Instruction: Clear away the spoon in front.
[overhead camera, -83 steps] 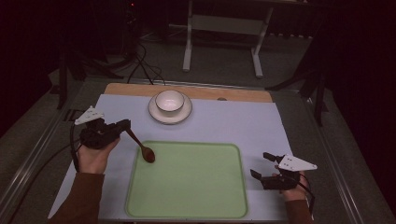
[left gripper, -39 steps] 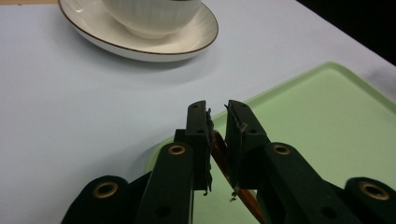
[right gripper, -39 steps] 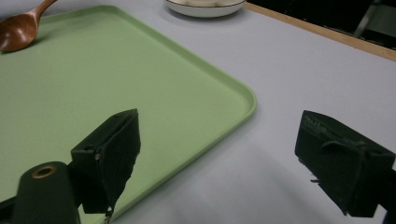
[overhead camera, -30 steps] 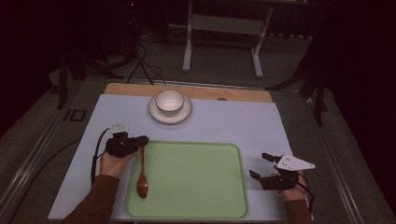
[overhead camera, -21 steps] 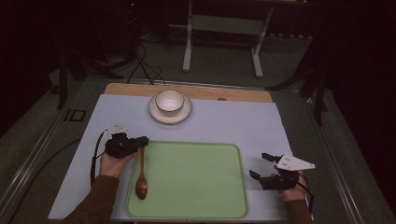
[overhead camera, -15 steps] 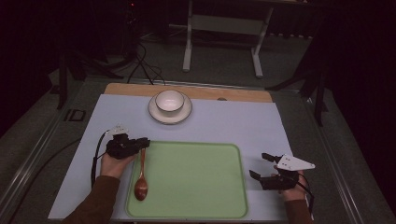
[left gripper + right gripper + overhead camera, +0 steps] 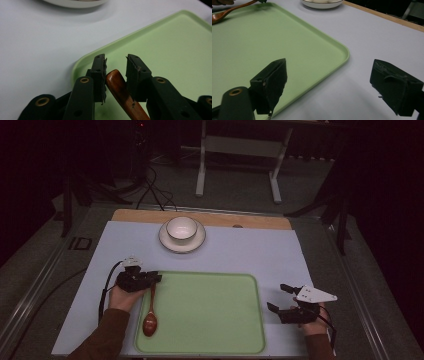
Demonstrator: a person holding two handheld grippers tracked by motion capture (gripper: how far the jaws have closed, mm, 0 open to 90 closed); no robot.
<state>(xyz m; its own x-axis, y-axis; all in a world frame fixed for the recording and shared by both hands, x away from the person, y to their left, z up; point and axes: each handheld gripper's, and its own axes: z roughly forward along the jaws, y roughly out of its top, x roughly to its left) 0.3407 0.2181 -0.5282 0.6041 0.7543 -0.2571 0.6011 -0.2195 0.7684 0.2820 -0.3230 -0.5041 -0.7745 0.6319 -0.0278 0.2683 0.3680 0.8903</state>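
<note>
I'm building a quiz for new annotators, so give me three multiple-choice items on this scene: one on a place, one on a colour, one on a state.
1. Where does the wooden spoon lie?
A on the saucer
B in the green tray, left side
C on the bare cloth

2. What colour is the bowl?
A white
B red
C black

3. How stands the right gripper?
A shut on the spoon
B shut, empty
C open, empty

Key: 1 B, the spoon rests inside the tray's left edge; 2 A, white in the high view; 3 C, its jaws stand wide apart.

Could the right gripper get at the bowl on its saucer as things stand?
Probably yes: the right gripper is open beside the green tray, and bare tablecloth lies between it and the bowl. It is a long reach, though.
</note>
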